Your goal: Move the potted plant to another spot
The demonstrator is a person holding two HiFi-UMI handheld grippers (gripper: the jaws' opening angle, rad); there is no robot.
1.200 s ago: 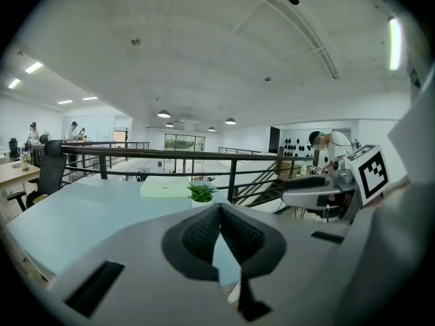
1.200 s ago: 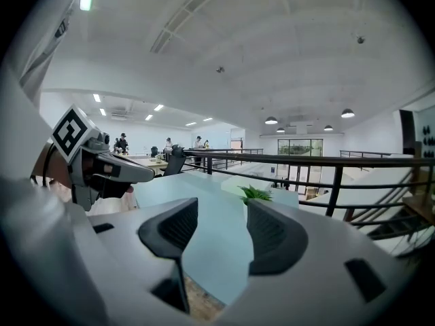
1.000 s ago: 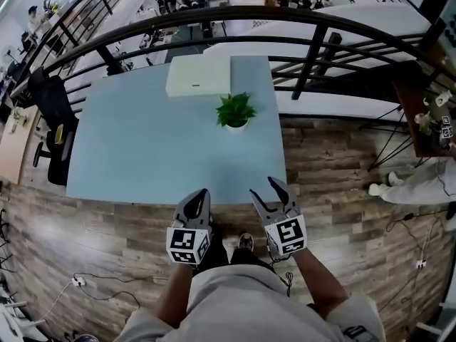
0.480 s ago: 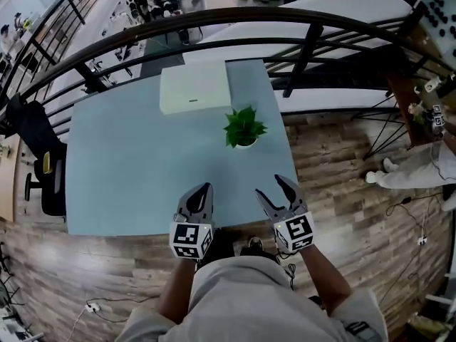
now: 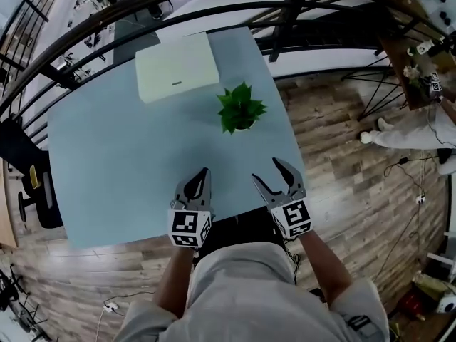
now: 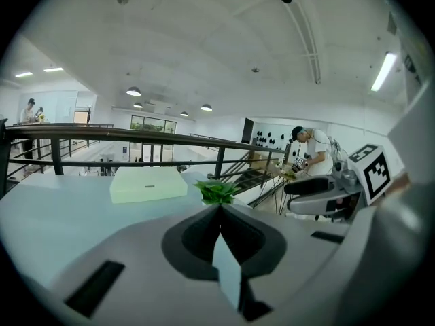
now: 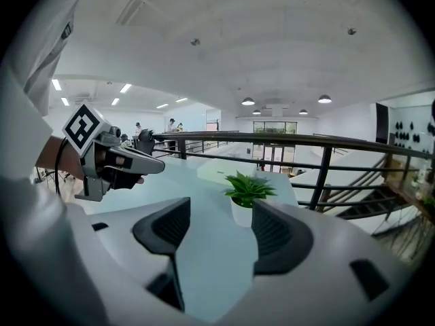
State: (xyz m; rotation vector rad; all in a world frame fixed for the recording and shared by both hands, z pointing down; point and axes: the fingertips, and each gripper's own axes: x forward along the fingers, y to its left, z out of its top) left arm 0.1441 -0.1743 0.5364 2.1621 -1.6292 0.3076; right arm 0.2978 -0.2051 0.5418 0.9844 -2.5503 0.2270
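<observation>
The small plant with green leaves in a round white pot (image 5: 241,109) stands up straight on the big light blue table (image 5: 128,162). It sits toward the far side of the table, close to the right edge. A flat, pale green box (image 5: 177,68) lies behind the plant and a bit to the left. The box and the plant do not touch. Nothing is holding the plant.

The two grippers hang over the near edge of the table, side by side, and both are well apart from the plant. The left gripper (image 5: 204,173) has its two grey jaws pressed together, with nothing in them. In the left gripper view the tips (image 6: 219,208) meet in a line, and the plant (image 6: 216,191) peeks up just past them, far off. The right gripper (image 5: 265,170) has its jaws spread, and they are opening wider. Nothing is between them. In the right gripper view the plant (image 7: 246,199) shows through the gap of the right gripper (image 7: 221,212), but it is farther off on the table.

A black metal railing (image 5: 285,20) curves round the far side of the table. The brown wooden floor (image 5: 335,162) lies to the right. A person in white clothes (image 5: 413,130) is over there on that floor. A black chair (image 5: 28,184) stands at the left side of the table.
</observation>
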